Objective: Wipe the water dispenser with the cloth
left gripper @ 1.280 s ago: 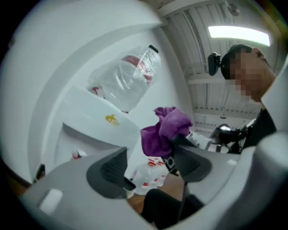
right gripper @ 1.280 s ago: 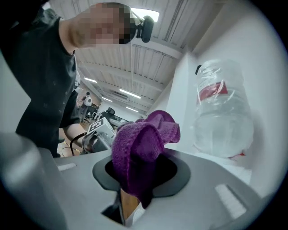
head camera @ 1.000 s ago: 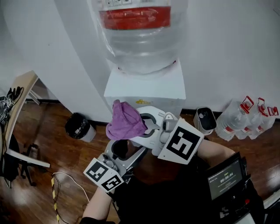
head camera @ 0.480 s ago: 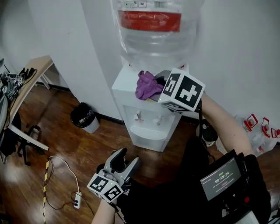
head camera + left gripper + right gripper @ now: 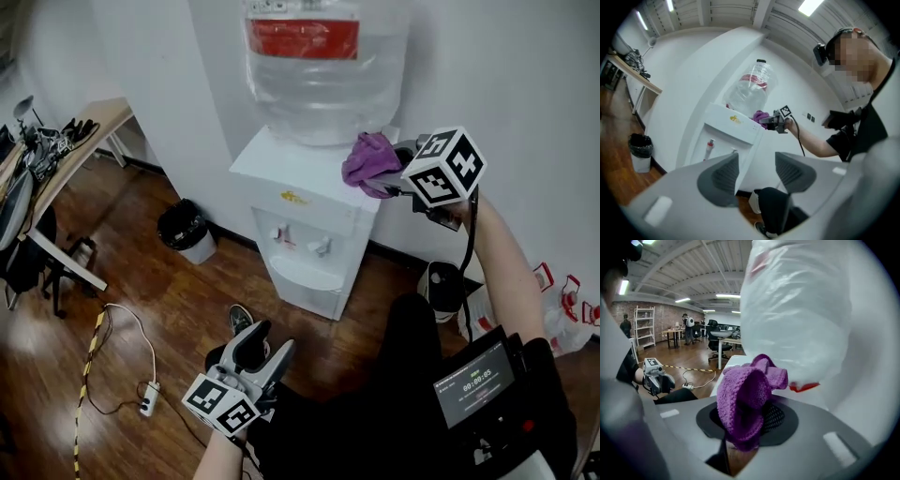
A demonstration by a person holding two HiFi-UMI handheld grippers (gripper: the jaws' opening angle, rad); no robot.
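The cloth [image 5: 368, 161] is pinched in the right gripper's [image 5: 392, 175] jaws and has been brought up to the dispenser's [image 5: 305, 183] top, beside the bottle [image 5: 323, 80], so wiping seems ready to start. The left gripper's [image 5: 255, 345] jaws, just narrowed, are kept apart, empty.

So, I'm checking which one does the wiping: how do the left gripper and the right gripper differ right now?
The left gripper has its jaws apart with nothing between them, and they have just been closing; the right gripper is shut on the purple cloth. The left gripper sits low, away from the water dispenser; the right gripper is raised at its top. Both share the same two-jaw build.
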